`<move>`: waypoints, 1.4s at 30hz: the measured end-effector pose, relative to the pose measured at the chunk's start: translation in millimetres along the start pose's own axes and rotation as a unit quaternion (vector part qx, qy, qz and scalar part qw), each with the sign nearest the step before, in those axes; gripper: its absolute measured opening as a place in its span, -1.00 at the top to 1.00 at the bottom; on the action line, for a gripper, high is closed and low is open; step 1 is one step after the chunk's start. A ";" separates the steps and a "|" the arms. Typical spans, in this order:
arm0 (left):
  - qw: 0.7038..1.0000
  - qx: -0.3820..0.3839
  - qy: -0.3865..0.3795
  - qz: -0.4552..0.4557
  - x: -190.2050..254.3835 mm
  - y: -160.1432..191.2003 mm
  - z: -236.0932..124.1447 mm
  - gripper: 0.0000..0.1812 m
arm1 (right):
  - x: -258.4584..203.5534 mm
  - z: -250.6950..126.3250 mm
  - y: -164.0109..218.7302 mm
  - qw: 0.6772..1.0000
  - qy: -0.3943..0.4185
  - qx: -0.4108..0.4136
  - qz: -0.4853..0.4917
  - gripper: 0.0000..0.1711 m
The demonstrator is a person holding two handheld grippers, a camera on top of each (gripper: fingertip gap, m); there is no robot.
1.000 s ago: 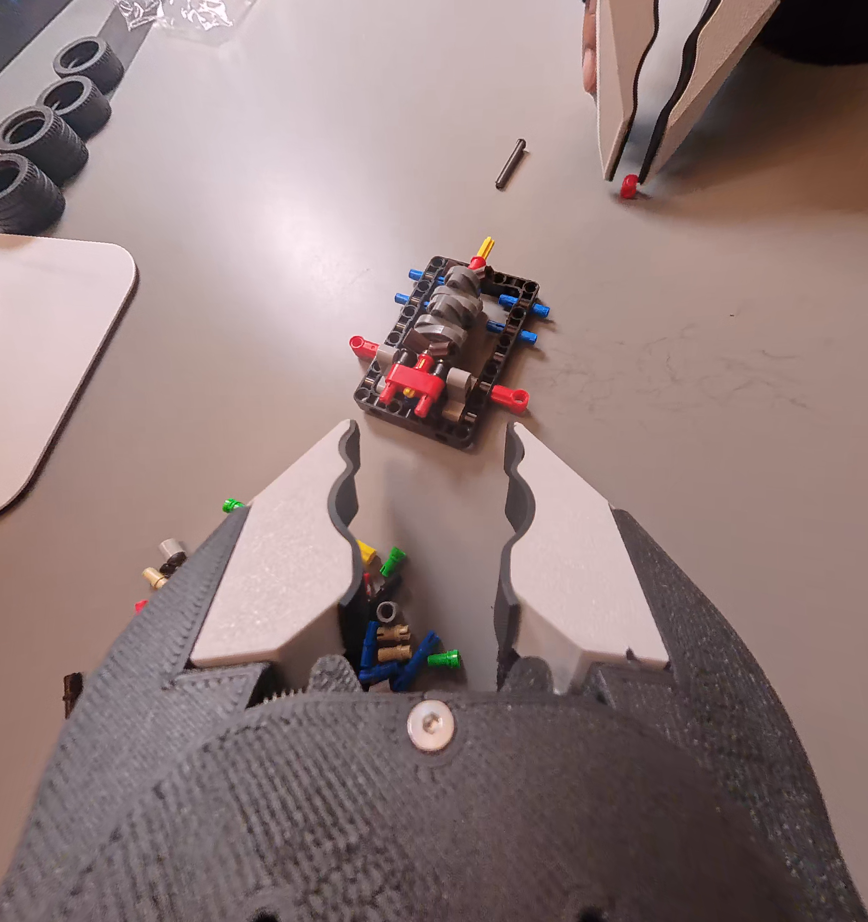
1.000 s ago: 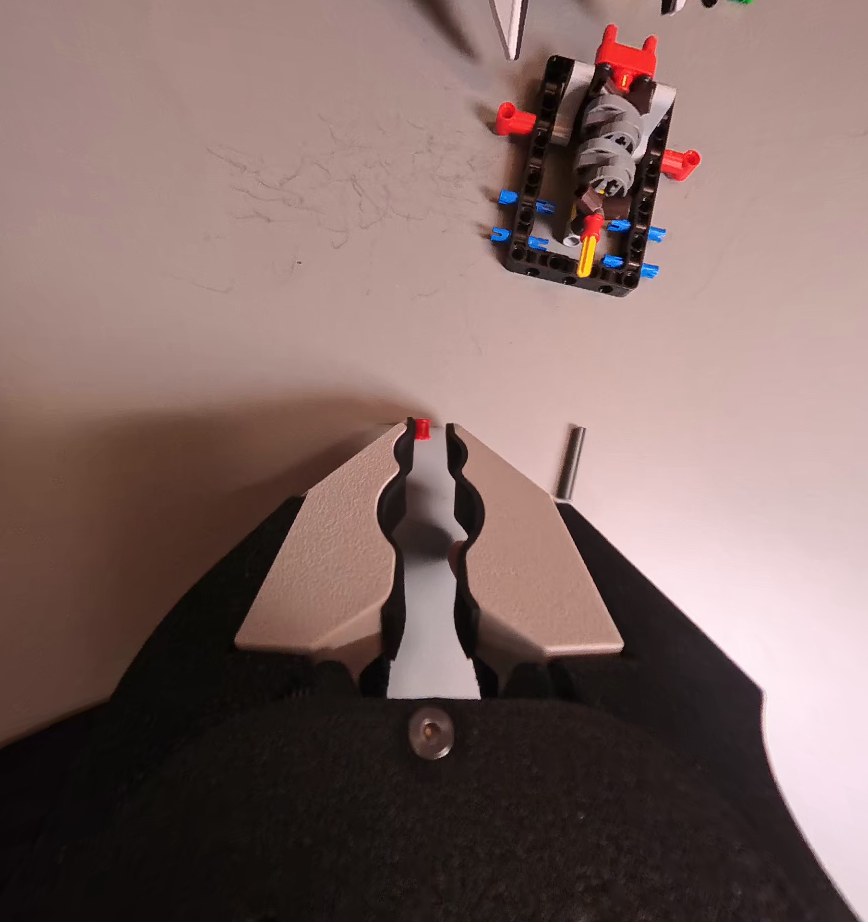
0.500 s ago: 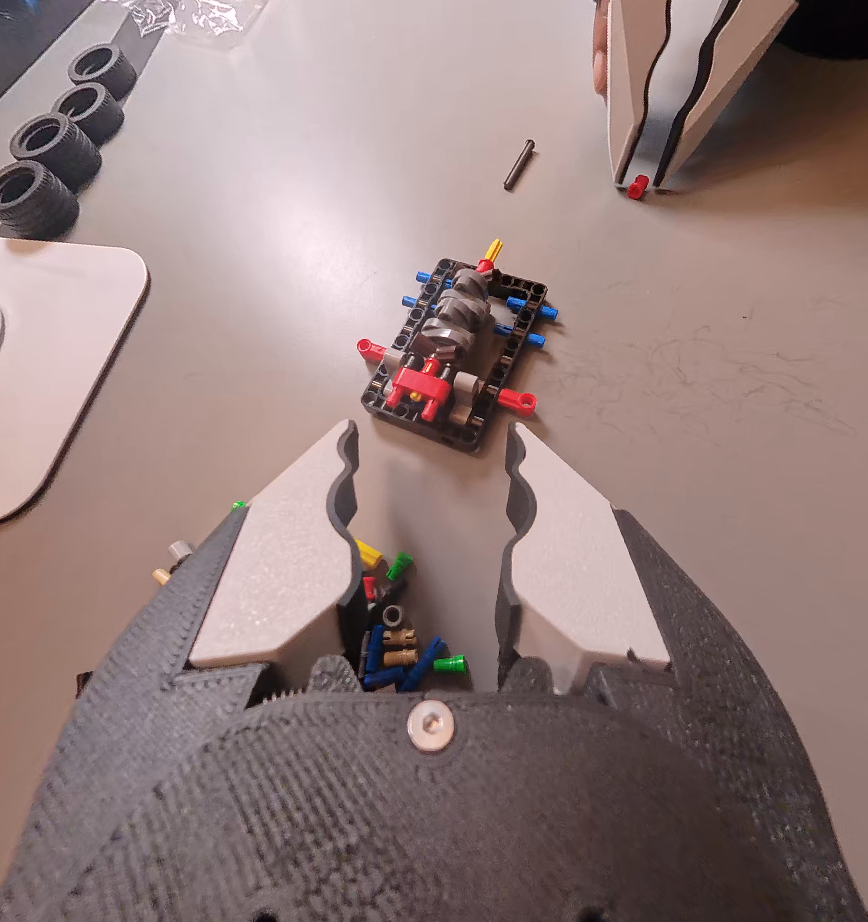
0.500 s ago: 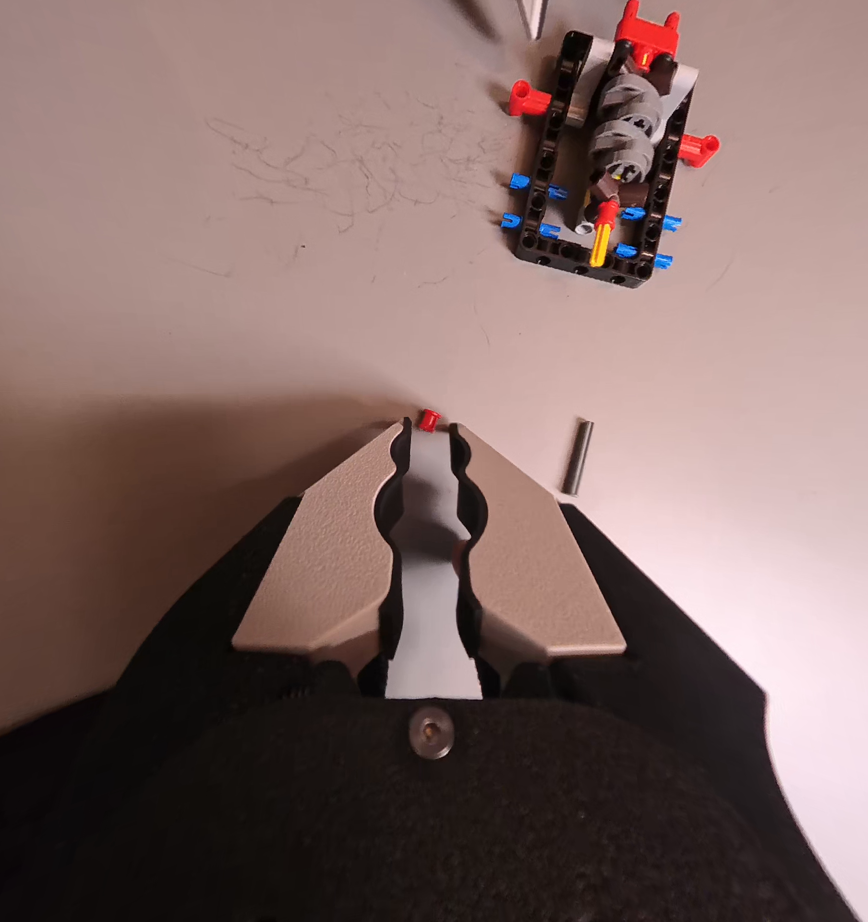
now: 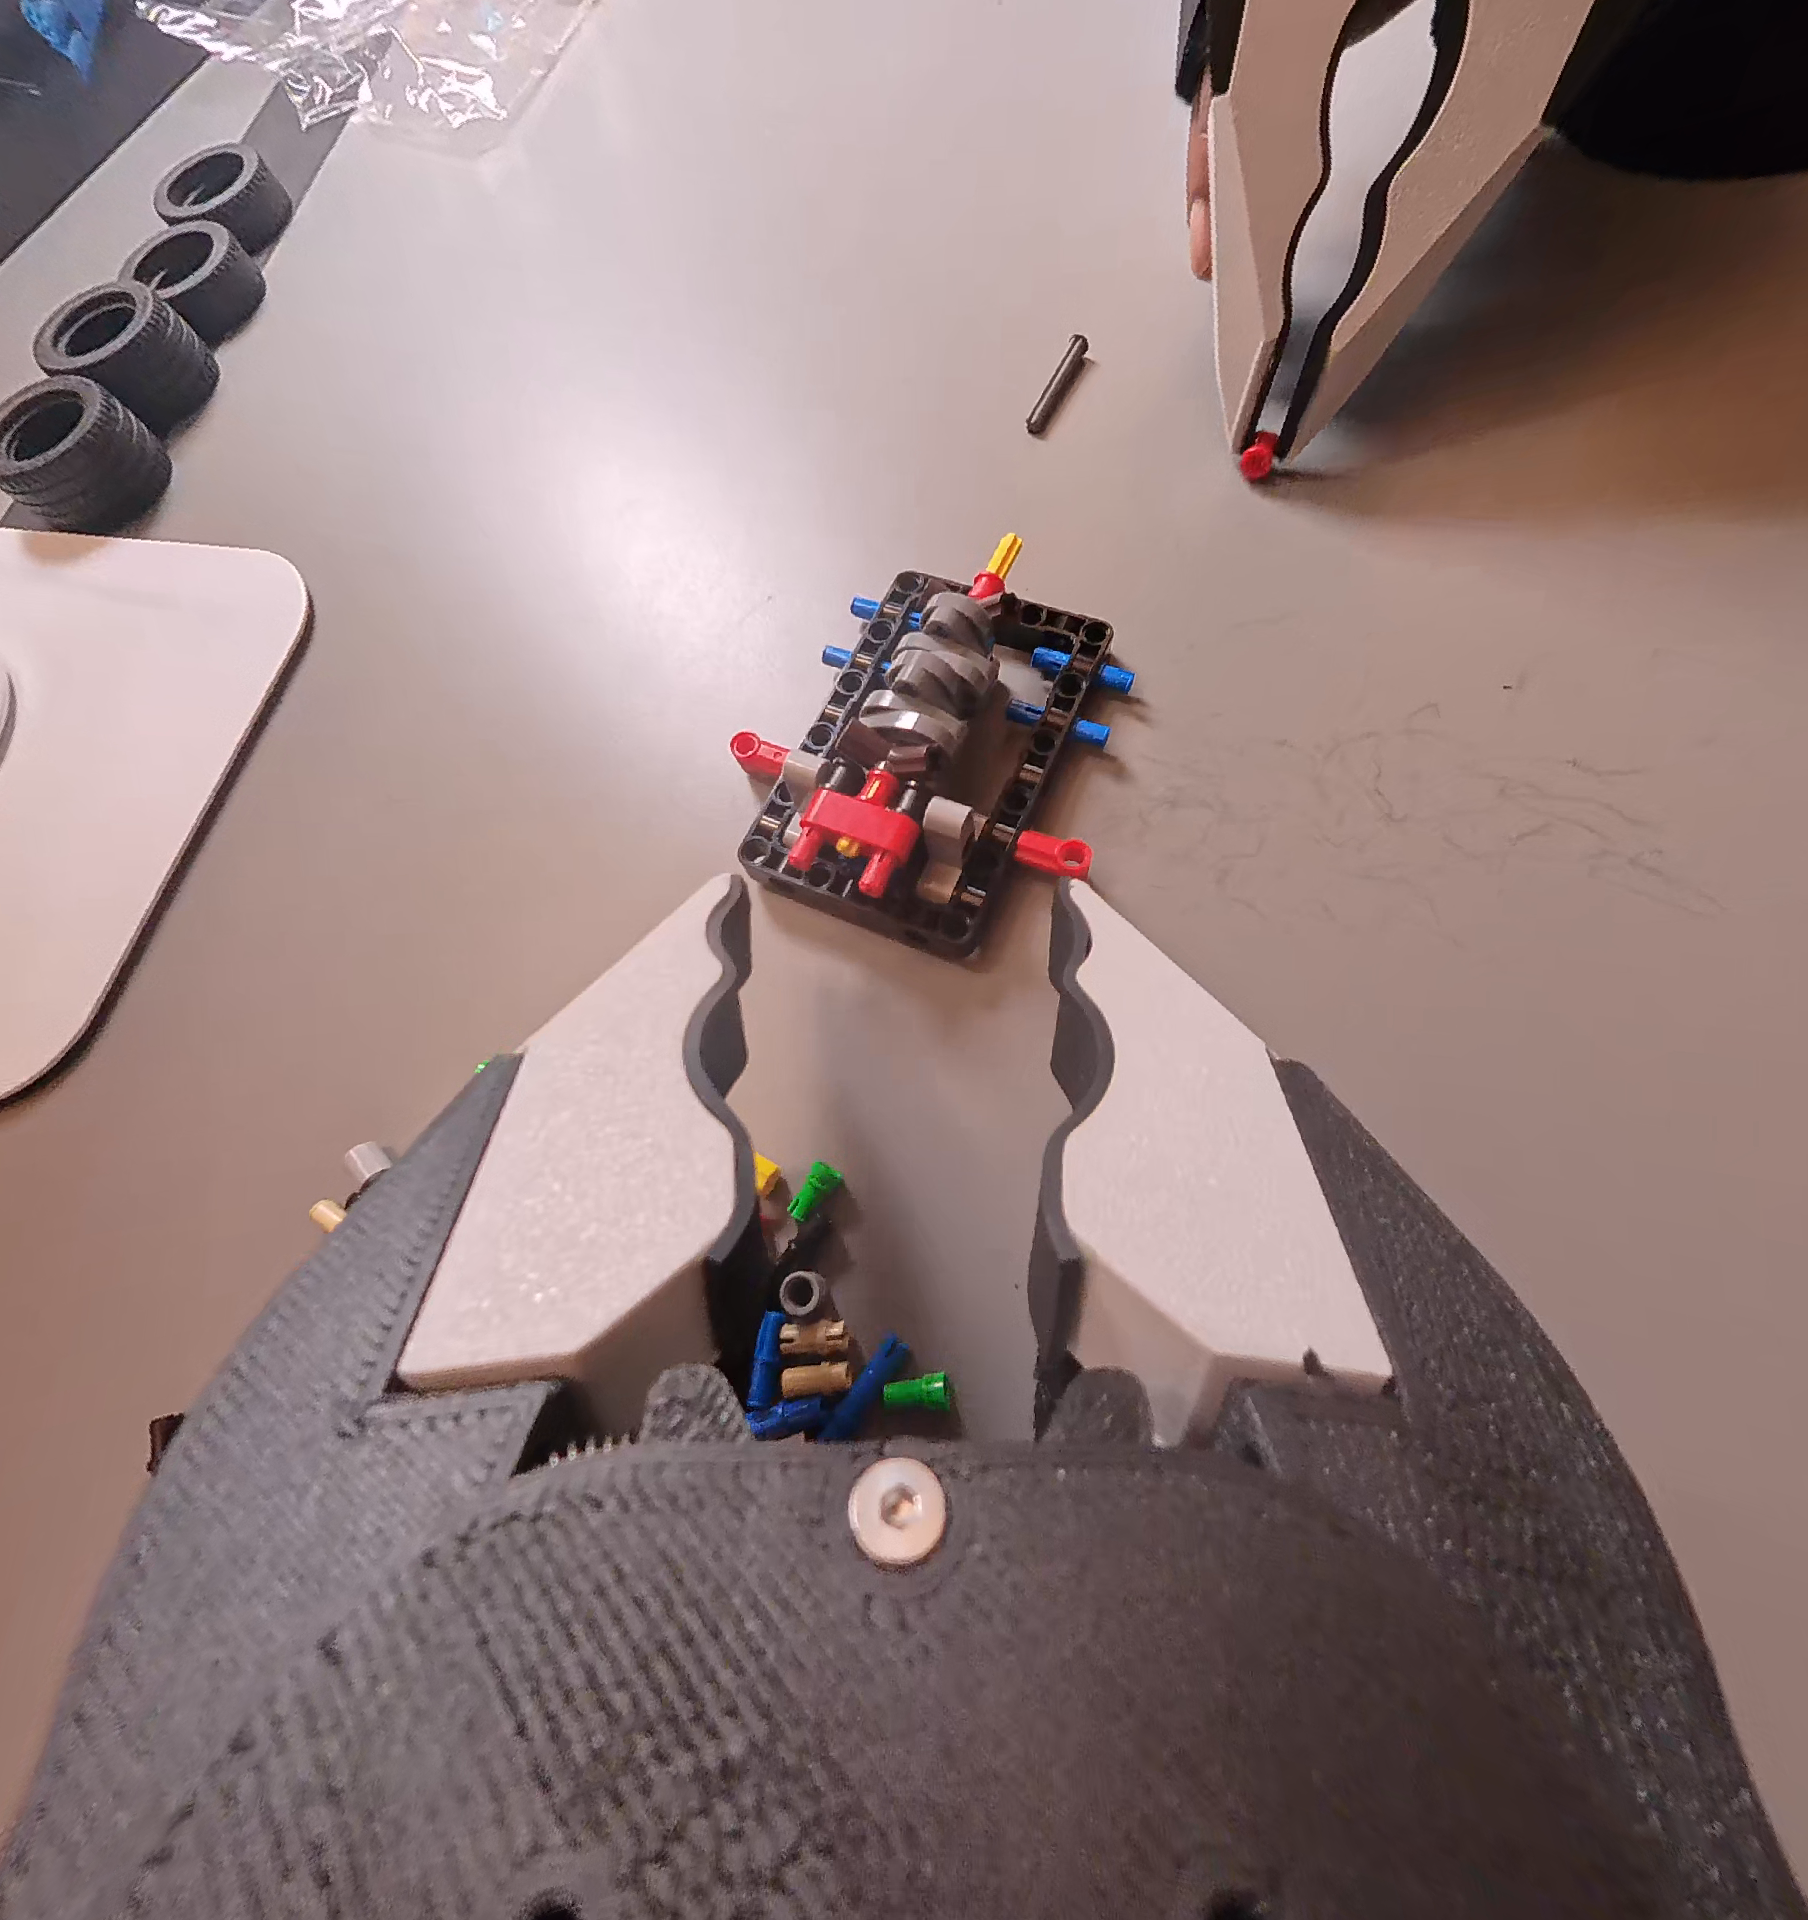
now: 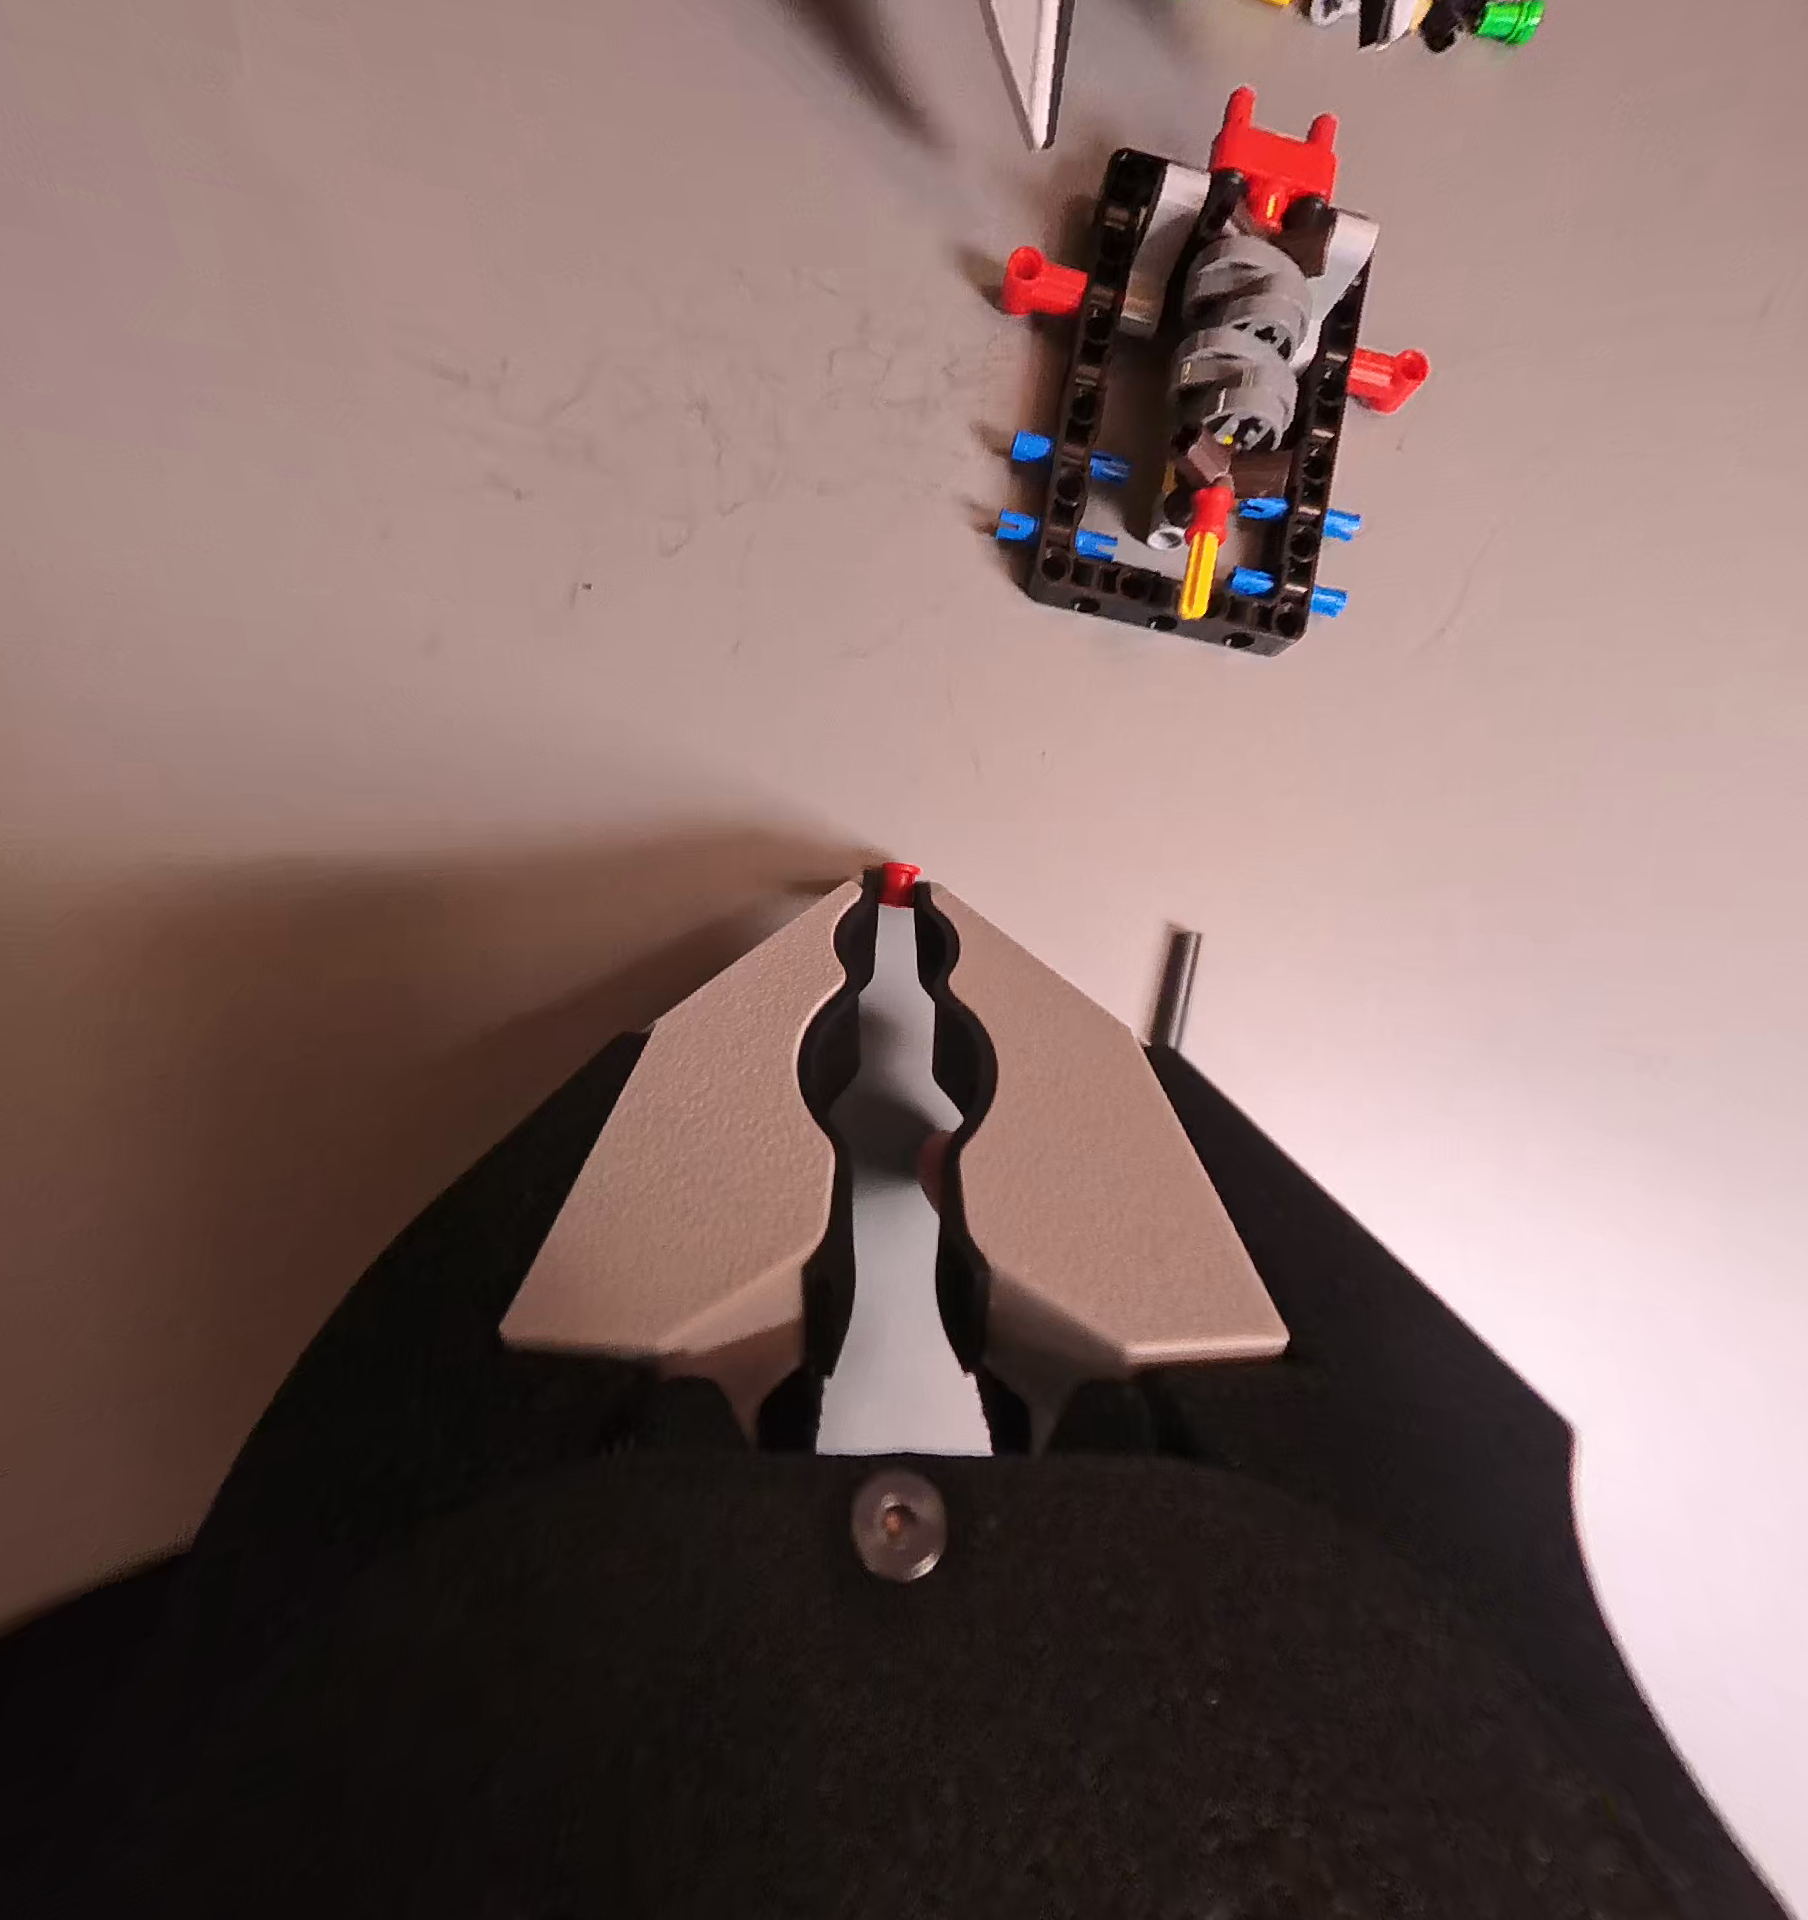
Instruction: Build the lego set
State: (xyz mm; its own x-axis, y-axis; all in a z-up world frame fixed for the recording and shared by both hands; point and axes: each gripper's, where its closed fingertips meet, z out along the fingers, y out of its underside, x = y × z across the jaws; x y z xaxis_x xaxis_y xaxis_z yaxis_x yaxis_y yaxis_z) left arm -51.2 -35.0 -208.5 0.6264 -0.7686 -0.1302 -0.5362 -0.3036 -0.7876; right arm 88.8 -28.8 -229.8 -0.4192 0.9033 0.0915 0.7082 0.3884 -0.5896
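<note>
Two claws: the right claw (image 6: 892,891) pinches a red pin (image 6: 896,881) on the counter (image 6: 464,520); the left claw (image 5: 898,902) gapes before the black frame assembly (image 5: 926,758).

- The right gripper (image 6: 896,891) has narrowed its jaws onto the small red pin (image 6: 897,881), which 1 s ago lay just off its left fingertip.
- The left gripper (image 5: 898,896) has eased closer to the black frame assembly (image 5: 926,758), jaws wide.

frame (image 5: 926,758): black, with blue, red and yellow pins, grey gears
tyres (image 5: 115,338): black
loose pin (image 6: 897,884): red
axle (image 5: 1056,382): dark grey
table (image 5: 671,312): plain grey
</note>
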 end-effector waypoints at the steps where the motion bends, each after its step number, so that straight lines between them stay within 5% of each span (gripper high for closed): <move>1: 1.000 0.000 0.000 0.000 -0.1 -0.2 0.2 0.37 | 1.4 1.1 -2.1 1.000 0.004 0.002 0.003 0.95; 17: 0.986 -0.098 0.135 0.023 -4.7 12.8 22.5 0.09 | 34.8 17.7 -38.7 0.998 0.054 0.014 0.018 0.95; 23: 0.985 -0.089 0.144 0.035 4.8 11.9 23.6 0.36 | 38.4 24.4 -45.4 0.998 0.053 0.016 0.025 0.95; 42: 0.989 -0.046 0.142 0.005 13.5 3.0 21.5 0.36 | 37.7 12.9 -39.9 0.997 0.051 0.050 0.044 0.95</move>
State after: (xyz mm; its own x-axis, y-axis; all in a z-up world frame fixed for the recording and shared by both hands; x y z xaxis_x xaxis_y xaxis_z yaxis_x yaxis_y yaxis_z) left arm -32.2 -34.1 -225.6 0.4428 -0.8954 0.0467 -0.5990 -0.3342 -0.7276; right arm 37.3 -12.6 -213.2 -0.2955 0.9485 0.1139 0.6769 0.2920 -0.6757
